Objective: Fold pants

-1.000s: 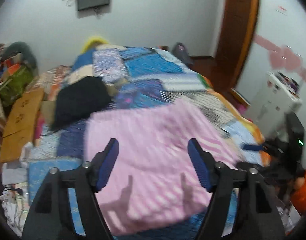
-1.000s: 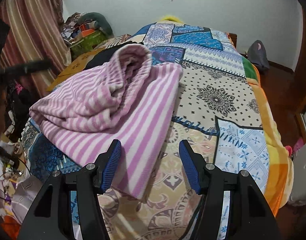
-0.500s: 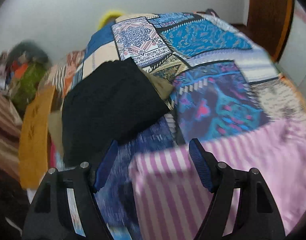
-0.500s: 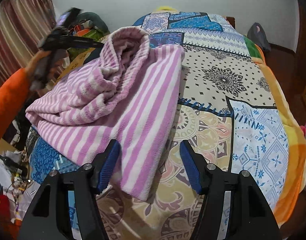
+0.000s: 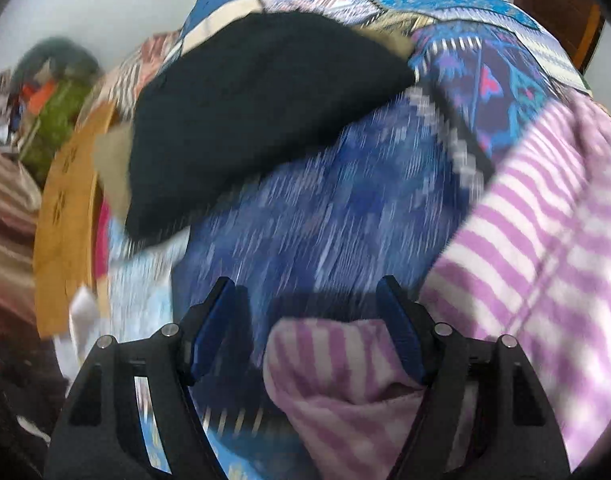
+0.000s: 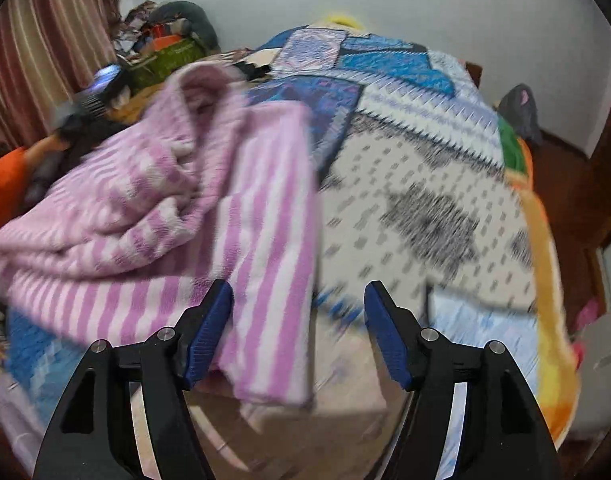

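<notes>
Well, I looked down my two tongs and saw the pink striped pants (image 6: 153,216) lying in a rumpled heap on the patchwork bed cover (image 6: 425,208). My right tongs (image 6: 297,328) hung over the near end of the pants, and the jaws were opening, with the pads not pressing on anything. One striped corner of the pants lay below them, between the jaws but nearer the left one. The rest of the heap spread up and to the left from there. My left tongs (image 5: 309,324) stood wide apart and held nothing. A fold of the pants (image 5: 345,380) sat low between them, close by the right finger (image 5: 397,336), but I could not tell if it touched. More of the striped cloth lay off to the right of those tongs. Beyond them was a black cloth (image 5: 257,112) on the cover. Both pictures were blurry. An orange sleeve (image 6: 3,192) showed at the far left of the right view.
</notes>
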Motion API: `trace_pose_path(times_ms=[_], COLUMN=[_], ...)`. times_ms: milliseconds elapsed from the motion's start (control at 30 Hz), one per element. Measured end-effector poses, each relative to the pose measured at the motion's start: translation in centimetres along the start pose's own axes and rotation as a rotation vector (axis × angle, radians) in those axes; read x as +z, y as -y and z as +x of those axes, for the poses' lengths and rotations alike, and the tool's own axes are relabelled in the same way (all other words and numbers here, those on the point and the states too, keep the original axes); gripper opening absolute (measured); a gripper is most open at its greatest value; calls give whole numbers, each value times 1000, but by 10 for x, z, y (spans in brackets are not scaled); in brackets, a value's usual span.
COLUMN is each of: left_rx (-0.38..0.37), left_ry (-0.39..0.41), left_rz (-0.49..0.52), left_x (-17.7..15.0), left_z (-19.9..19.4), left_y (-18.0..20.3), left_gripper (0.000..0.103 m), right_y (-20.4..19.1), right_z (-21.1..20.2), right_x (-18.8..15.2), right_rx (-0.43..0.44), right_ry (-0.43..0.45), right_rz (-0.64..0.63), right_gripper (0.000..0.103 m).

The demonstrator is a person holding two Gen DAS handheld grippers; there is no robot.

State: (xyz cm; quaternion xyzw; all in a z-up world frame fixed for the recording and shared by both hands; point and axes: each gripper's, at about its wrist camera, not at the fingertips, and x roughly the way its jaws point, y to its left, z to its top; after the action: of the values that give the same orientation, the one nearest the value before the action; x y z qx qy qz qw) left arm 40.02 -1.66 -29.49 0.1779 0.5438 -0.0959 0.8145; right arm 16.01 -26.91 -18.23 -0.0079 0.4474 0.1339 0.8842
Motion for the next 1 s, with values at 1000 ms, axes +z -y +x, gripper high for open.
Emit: trace_pose_path(times_ms=[1000], left_rx=[-114], left_ry=[297], left_rz=[-140], left_x=[-123], left_z=[-205], left_y=[102], left_gripper=[68], right_y=[-55], right_z=[-112], right_x=[-31], right_rx=[43], right_ry=[177], right_rz=[2], right_gripper=[60])
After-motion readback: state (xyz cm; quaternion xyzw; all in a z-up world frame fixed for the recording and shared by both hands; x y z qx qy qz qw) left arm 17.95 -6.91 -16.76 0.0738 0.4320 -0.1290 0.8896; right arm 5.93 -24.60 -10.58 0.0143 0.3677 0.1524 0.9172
